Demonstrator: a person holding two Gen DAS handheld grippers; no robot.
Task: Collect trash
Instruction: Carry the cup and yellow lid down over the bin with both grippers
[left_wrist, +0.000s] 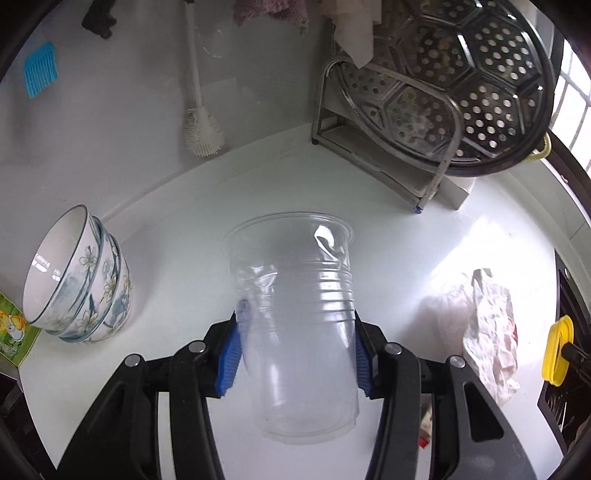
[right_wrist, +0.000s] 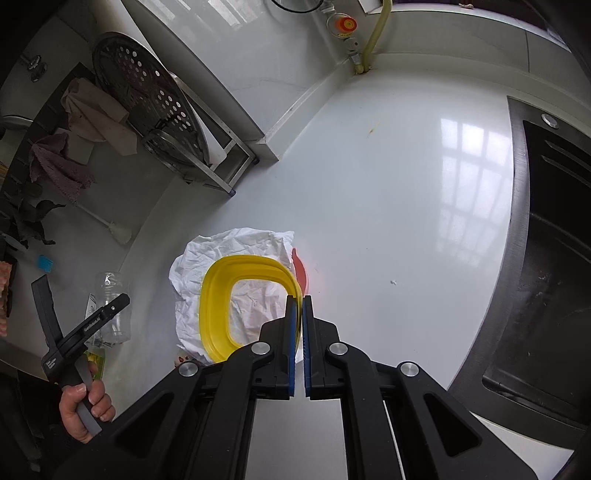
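Observation:
My left gripper (left_wrist: 295, 354) is shut on a clear plastic cup (left_wrist: 295, 291), dented near its rim, held above the white counter (left_wrist: 192, 229); the cup also shows in the right wrist view (right_wrist: 110, 310). My right gripper (right_wrist: 298, 306) is shut on the rim of a yellow plastic lid frame (right_wrist: 218, 295), held over a crumpled white paper (right_wrist: 240, 251). In the left wrist view the yellow frame (left_wrist: 557, 347) and the crumpled paper (left_wrist: 487, 325) are at the right. A red piece (right_wrist: 301, 269) lies beside the paper.
Stacked floral bowls (left_wrist: 85, 280) stand at the left by a green packet (left_wrist: 14, 332). A metal rack with perforated steamer trays (left_wrist: 461, 96) stands at the back. A white brush (left_wrist: 201, 129) and blue comb (left_wrist: 40, 70) are on the wall. A dark sink (right_wrist: 554, 258) is at the right.

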